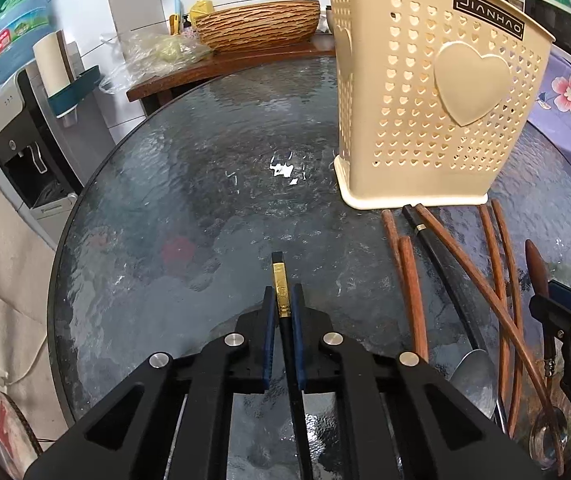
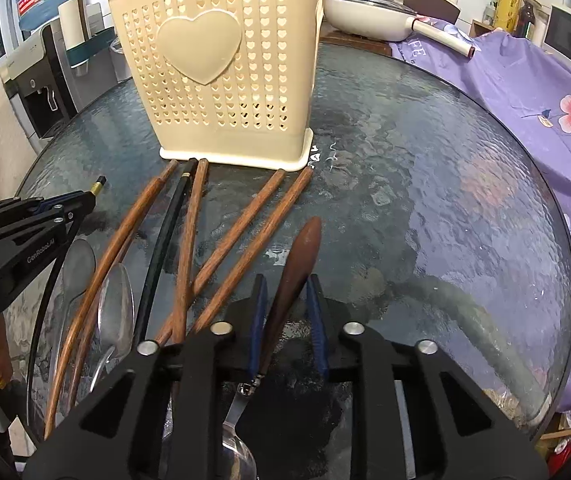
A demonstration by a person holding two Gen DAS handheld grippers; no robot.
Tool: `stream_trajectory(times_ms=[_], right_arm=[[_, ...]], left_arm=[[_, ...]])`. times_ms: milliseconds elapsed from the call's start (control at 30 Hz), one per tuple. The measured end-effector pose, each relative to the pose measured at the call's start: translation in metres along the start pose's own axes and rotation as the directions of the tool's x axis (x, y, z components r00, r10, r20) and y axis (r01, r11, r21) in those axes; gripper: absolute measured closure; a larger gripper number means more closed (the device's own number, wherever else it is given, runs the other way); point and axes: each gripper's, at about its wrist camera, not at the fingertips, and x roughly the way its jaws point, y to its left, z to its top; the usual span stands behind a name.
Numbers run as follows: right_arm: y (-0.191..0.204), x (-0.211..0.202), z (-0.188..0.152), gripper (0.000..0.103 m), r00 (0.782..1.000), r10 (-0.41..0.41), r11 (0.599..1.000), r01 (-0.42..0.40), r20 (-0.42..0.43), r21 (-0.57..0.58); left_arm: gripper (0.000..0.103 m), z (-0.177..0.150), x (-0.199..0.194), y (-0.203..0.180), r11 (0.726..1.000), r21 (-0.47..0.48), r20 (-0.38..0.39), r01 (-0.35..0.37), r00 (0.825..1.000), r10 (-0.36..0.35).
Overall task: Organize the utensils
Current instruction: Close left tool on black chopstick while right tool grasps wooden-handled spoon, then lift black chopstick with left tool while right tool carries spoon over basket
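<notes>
Left wrist view has your left gripper [image 1: 283, 300] clamped tight on a black chopstick with a gold band [image 1: 280, 292], pads squeezing right at the gold part with the short tip poking out in front and the long end trailing back under the camera. Over on the right wrist view, your right gripper [image 2: 285, 300] has the wooden handle of a spoon [image 2: 297, 256] sitting between its blue pads, jaws narrow, but I honestly can't tell if both pads are pressing yet; there looks to be a sliver of gap on the right side. The cream holder basket [image 2: 221, 60] stands upright on the glass table [image 2: 425, 200], just past the pile of brown chopsticks [image 2: 245, 220], a second black chopstick [image 2: 165, 220] and a metal spoon [image 2: 115, 304] still lying loose. Stuff that could bite you: the chopstick is held near one end, so the long tail may swing or pivot in the pads when you lift. The spoon handle tapers, so a loose pinch could let it slide out. It also lies close beside the brown sticks, so lifting may drag them around on slick glass.
</notes>
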Motion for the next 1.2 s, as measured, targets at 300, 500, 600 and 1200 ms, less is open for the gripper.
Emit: stream_trajectory(times_ms=[300,500,600,1200], right_arm=[[-0.003,0.0,-0.001,0.088,1.0,0.016,1.0,-0.016,0.015,0.0],[-0.01,-0.001,0.0,0.09,0.999,0.045,0.999,-0.045,0.028,0.004],[-0.015,-0.003,0.001,0.09,0.998,0.056,0.998,-0.056,0.038,0.009],[-0.039,-0.062,0.011,0.09,0.968,0.084,0.996,-0.086,0.237,0.0]], left_arm=[[0.096,-0.001,0.0,-0.006,1.0,0.008,0.007,-0.013,1.0,0.013],[0.096,0.001,0.0,-0.004,1.0,-0.006,0.014,-0.001,1.0,0.001],[0.096,0.002,-0.003,-0.003,1.0,-0.01,0.027,0.004,1.0,-0.004],[0.096,0.022,-0.059,0.0,0.994,-0.028,0.173,0.102,0.98,-0.095]])
